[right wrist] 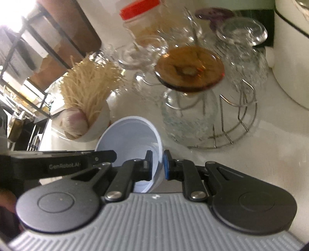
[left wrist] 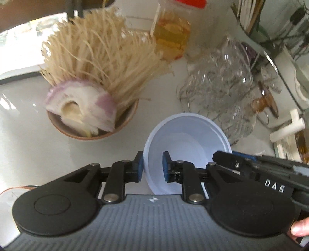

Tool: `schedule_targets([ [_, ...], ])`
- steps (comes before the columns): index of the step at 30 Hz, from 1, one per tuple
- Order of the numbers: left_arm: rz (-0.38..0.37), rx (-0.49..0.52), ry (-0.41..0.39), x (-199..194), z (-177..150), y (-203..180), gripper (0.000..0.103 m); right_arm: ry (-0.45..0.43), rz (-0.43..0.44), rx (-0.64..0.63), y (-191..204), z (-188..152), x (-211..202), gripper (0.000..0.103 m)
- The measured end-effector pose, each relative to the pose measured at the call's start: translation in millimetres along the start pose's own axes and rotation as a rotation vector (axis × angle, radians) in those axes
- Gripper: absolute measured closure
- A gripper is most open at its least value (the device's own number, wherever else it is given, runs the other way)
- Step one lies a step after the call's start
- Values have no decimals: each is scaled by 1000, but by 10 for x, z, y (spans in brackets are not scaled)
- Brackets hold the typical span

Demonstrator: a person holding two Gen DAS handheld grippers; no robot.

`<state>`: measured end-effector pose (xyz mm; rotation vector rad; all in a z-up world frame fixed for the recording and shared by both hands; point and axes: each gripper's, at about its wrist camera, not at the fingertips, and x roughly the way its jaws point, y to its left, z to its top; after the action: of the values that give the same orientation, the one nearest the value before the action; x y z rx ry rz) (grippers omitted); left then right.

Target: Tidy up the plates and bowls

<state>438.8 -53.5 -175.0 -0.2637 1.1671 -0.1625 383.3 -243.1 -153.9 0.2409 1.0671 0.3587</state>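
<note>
A pale blue bowl (left wrist: 185,146) is held tilted above the white counter by both grippers. My left gripper (left wrist: 152,170) straddles the bowl's left rim, one pad outside and one inside, with a small gap showing. My right gripper (right wrist: 157,166) is shut on the bowl's (right wrist: 133,139) right rim; its black body also shows in the left wrist view (left wrist: 251,168). A brown bowl (left wrist: 123,123) holds a cut onion and a bundle of dry noodles.
A wire rack (right wrist: 239,115) with upturned clear glasses and an amber glass dish (right wrist: 189,67) stands on the right. A jar with a red lid (right wrist: 141,15) stands behind. A white appliance (right wrist: 289,58) is at the far right.
</note>
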Motion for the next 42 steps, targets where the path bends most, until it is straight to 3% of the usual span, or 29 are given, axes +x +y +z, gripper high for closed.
schedule_targets([
  [7, -28, -45, -79, -383, 80, 57, 80, -43, 38, -29, 166, 46, -242, 89],
  [12, -57, -43, -151, -722, 107, 28, 80, -129, 47, -64, 341, 58, -559, 89],
  [18, -78, -32, -212, -1034, -21, -7, 80, -208, 13, -99, 565, -78, -883, 89],
  [27, -121, 0, -191, -1215, -401, 33, 80, -194, -28, -35, 664, -501, -1073, 89],
  [42, -112, 57, -88, -911, -928, 214, 80, -126, -103, 18, 750, -1090, -871, 89],
])
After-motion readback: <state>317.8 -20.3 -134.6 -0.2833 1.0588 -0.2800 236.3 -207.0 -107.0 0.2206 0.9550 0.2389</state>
